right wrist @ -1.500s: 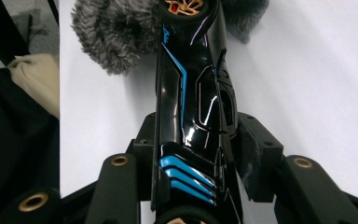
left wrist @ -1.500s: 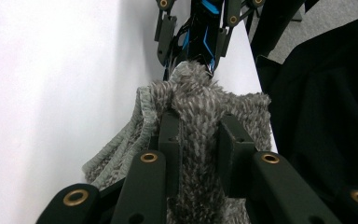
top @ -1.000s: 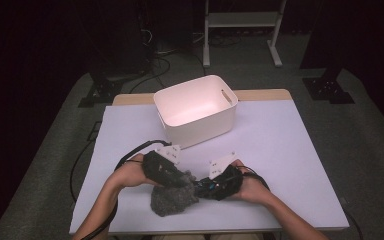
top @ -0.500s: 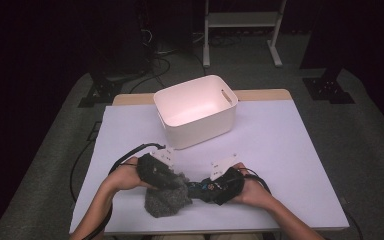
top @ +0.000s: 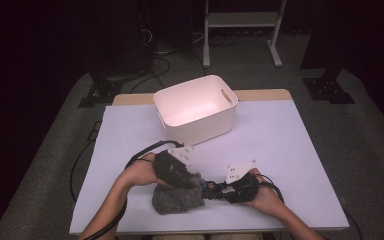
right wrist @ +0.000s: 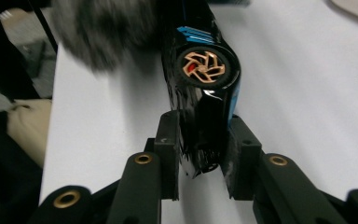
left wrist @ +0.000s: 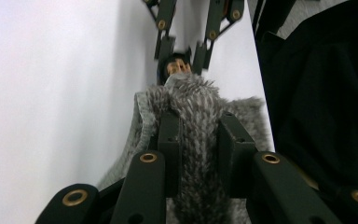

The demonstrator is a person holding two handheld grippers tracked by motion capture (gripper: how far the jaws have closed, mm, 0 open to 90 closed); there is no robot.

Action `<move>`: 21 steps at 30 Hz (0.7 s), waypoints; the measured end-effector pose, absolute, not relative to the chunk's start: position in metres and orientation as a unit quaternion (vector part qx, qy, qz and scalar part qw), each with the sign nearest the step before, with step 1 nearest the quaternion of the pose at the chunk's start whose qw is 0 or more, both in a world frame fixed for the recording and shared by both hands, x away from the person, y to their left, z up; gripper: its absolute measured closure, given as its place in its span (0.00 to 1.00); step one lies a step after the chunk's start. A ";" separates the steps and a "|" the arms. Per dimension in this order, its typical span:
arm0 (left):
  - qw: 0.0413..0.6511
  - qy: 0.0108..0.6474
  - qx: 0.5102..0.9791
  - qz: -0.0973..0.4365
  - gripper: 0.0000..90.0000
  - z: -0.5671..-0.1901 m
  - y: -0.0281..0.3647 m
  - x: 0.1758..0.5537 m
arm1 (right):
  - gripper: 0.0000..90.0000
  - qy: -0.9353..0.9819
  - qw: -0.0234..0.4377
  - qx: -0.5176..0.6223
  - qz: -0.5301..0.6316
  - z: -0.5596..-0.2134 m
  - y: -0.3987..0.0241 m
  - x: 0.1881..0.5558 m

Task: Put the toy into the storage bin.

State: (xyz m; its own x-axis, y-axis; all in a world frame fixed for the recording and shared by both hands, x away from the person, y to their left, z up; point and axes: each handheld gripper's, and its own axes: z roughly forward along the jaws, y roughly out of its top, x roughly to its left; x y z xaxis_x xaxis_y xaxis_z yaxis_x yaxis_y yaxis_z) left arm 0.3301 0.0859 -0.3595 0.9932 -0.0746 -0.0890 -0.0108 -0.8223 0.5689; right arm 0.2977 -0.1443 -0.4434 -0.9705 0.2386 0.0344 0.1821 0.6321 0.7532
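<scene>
Grey furry cloth (top: 176, 199) seemingly shifted left, right gripper (top: 215, 190) closing on toy car (right wrist: 204, 88)

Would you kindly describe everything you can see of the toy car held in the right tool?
The toy car is glossy black with blue stripes and a copper-coloured spoked wheel showing a red centre; it looks like hard plastic or metal. It lies on its side, one end clamped between the right tool's pads, the other end at the grey furry cloth, above the white table.

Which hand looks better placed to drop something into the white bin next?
Probably the right. The right gripper has just been closing on the black toy car, a ready load. The left gripper pinches the grey furry cloth, farther from the white bin.
</scene>
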 end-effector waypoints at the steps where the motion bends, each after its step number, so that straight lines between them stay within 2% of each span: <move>1: 0.294 -0.031 0.954 -0.054 0.82 -0.362 0.078 0.330 | 0.78 0.903 0.031 0.117 0.413 -0.443 -0.145 0.298; 6: 0.296 -0.043 0.952 -0.065 0.82 -0.369 0.050 0.332 | 0.78 0.899 0.026 0.125 0.418 -0.444 -0.146 0.298; 10: 0.292 -0.047 0.953 -0.065 0.82 -0.369 0.047 0.334 | 0.78 0.897 0.023 0.129 0.422 -0.445 -0.147 0.298; 15: 0.297 -0.034 0.952 -0.062 0.82 -0.368 0.059 0.334 | 0.78 0.898 0.025 0.129 0.420 -0.445 -0.146 0.297; 21: 0.296 -0.002 0.954 -0.051 0.82 -0.367 0.098 0.334 | 0.78 0.899 0.026 0.126 0.418 -0.444 -0.146 0.297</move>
